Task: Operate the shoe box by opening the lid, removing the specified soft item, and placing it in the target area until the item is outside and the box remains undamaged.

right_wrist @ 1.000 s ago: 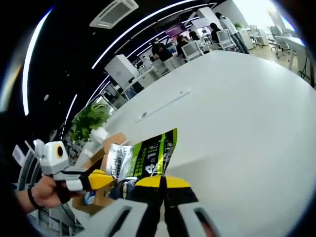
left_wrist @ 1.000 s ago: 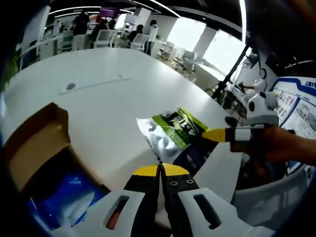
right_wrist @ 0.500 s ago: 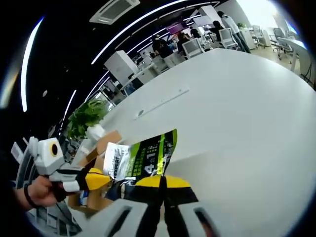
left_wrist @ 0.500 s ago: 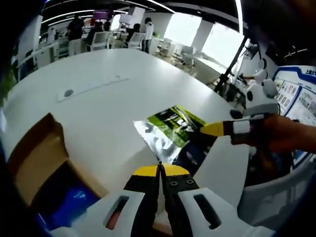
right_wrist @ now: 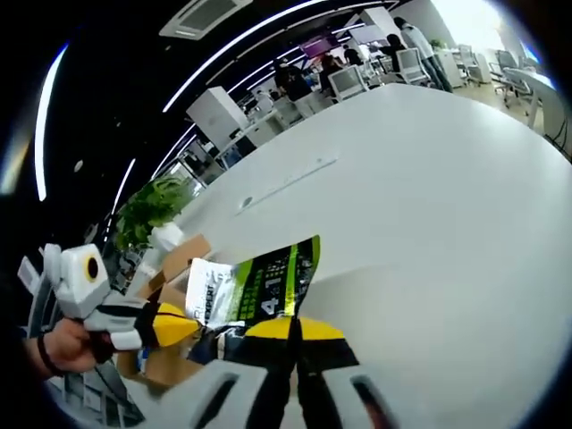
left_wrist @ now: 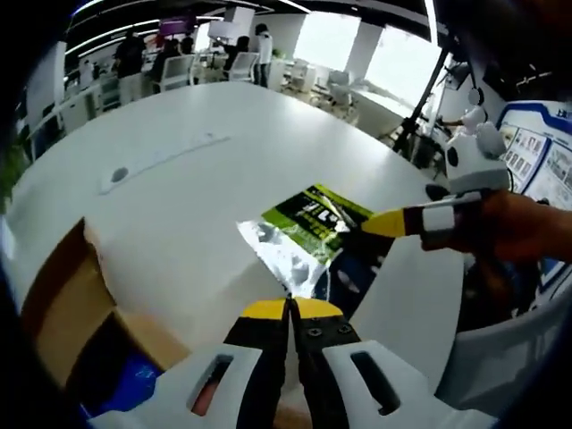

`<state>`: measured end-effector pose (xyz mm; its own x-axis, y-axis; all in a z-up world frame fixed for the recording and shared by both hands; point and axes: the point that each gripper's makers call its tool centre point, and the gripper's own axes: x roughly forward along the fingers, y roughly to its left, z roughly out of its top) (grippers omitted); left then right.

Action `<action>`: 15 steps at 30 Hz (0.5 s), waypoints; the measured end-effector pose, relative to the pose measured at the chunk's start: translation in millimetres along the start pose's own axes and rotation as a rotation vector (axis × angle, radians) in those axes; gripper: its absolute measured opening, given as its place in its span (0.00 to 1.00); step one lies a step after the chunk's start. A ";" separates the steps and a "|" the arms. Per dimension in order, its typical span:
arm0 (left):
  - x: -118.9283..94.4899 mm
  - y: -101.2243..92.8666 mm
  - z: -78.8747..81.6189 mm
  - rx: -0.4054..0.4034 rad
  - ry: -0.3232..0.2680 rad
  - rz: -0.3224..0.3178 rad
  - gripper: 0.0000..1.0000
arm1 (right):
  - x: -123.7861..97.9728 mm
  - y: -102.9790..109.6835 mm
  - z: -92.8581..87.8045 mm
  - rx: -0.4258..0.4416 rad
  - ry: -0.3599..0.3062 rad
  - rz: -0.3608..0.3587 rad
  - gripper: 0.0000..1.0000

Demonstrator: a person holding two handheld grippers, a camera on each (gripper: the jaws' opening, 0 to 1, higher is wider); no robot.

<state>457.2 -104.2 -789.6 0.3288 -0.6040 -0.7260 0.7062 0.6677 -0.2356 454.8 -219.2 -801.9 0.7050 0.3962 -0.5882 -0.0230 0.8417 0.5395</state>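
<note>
A green and silver soft pouch (left_wrist: 304,228) (right_wrist: 259,288) hangs just above the white table (left_wrist: 206,197), clear of the box. My right gripper (right_wrist: 290,329) is shut on its near edge. The same gripper (left_wrist: 380,223) comes in from the right in the left gripper view, held by a hand. The open cardboard shoe box (left_wrist: 58,299) (right_wrist: 174,264) stands at the table's left, with blue material (left_wrist: 125,393) inside. My left gripper (left_wrist: 288,308) (right_wrist: 179,323) is shut with nothing in it, between box and pouch.
A long white strip with a round fitting (left_wrist: 161,156) (right_wrist: 286,179) lies across the table's middle. A potted plant (right_wrist: 152,201) stands beyond the box. People, chairs and desks (left_wrist: 179,54) fill the far end. A poster board (left_wrist: 541,174) is at the right.
The right gripper has carried the pouch a little farther from the box and lower over the table. The left gripper stays shut; its view has shifted, so the box sits lower left.
</note>
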 end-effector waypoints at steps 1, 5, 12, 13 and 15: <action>0.8 0.5 0.2 0.005 0.003 0.002 0.00 | 1.3 -1.3 0.7 -0.001 0.000 -0.001 0.00; 4.6 2.6 1.1 0.012 0.015 0.003 0.00 | 2.7 -3.7 2.2 -0.001 0.007 0.000 0.00; 13.1 1.1 -4.8 0.068 0.060 0.014 0.00 | 8.5 -10.2 1.3 -0.004 0.022 -0.003 0.00; 13.9 0.5 -6.0 0.083 0.070 0.016 0.00 | 9.7 -10.7 0.3 -0.006 0.024 -0.003 0.00; 17.1 -0.7 -8.8 0.109 0.091 0.011 0.00 | 11.1 -12.9 -1.2 -0.001 0.031 -0.011 0.00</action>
<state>456.8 -111.1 -807.5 0.2820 -0.5520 -0.7847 0.7683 0.6198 -0.1599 462.1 -225.2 -816.1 0.6830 0.3985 -0.6122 -0.0164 0.8462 0.5326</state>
